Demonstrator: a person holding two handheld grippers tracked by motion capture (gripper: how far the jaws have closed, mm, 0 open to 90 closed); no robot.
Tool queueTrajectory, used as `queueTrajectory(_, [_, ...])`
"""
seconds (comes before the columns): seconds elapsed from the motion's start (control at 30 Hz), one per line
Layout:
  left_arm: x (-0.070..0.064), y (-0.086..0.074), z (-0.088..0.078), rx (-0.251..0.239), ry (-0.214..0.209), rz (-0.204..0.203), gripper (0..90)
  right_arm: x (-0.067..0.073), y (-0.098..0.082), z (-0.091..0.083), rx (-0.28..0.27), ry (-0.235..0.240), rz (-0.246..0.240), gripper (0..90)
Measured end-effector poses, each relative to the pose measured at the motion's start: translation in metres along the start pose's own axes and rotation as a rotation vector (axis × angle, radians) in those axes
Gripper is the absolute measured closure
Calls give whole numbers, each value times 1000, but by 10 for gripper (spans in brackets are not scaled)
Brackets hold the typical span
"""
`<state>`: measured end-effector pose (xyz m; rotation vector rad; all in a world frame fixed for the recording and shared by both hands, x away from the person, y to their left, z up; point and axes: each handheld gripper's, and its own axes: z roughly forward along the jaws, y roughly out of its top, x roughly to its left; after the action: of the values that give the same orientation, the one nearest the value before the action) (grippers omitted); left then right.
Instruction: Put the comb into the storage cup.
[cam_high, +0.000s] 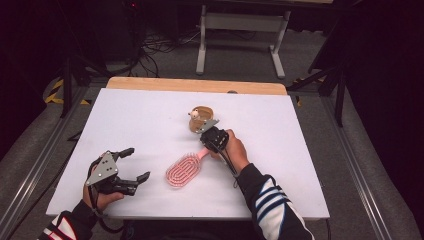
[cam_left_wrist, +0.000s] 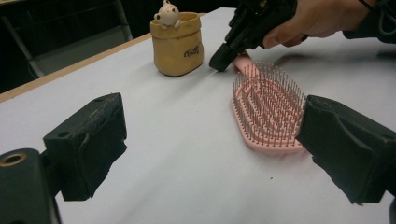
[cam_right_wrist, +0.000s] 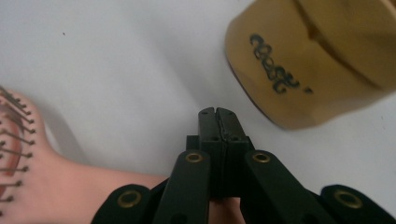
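The right gripper (cam_high: 203, 131) has its jaws pressed fully together with nothing between them, and its tips hang just over the handle of the pink hairbrush (cam_high: 183, 169), between the brush and the small tan pot (cam_high: 201, 118) with a little figure on its rim. The hairbrush lies on the white table (cam_high: 125, 115) with its bristles up, near the middle. The left gripper (cam_high: 139, 164) rests at the near left side, its jaws wide apart and empty, well apart from the brush.
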<state>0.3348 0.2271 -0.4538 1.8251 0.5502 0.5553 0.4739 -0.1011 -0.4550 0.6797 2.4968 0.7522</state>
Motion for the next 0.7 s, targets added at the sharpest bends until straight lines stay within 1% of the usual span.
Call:
queueTrajectory(0.07, [1, 0, 0, -1, 5, 1, 88, -2, -6, -3, -5, 5, 18, 900])
queueTrajectory(0.23, [0, 0, 0, 5, 9, 0, 88, -1, -20, -15, -4, -13, 21, 900])
queueTrajectory(0.27, [1, 0, 0, 3, 4, 1, 88, -1, -23, -17, -8, -11, 30, 900])
queueTrajectory(0.37, [1, 0, -1, 1, 5, 2, 84, -1, -29, -22, -10, -8, 33, 900])
queueTrajectory(0.4, [1, 0, -1, -3, 4, -4, 84, -1, -29, -22, -10, -8, 33, 900])
queueTrajectory(0.5, [2, 0, -2, 0, 11, -3, 83, -1, -38, -30, -9, 14, 50, 900])
queueTrajectory(0.53, [2, 0, -2, -2, 8, -3, 83, 1, -45, -35, -16, 29, 63, 900])
queueTrajectory(0.63, [2, 0, -2, -1, 5, -1, 79, 3, -51, -40, -24, 36, 59, 900])
queueTrajectory(0.67, [2, 0, -2, -1, 5, -2, 78, 7, -57, -47, -30, 41, 34, 900])
queueTrajectory(0.7, [2, 1, -2, -3, 4, 0, 78, 8, -59, -49, -35, 46, 25, 900])
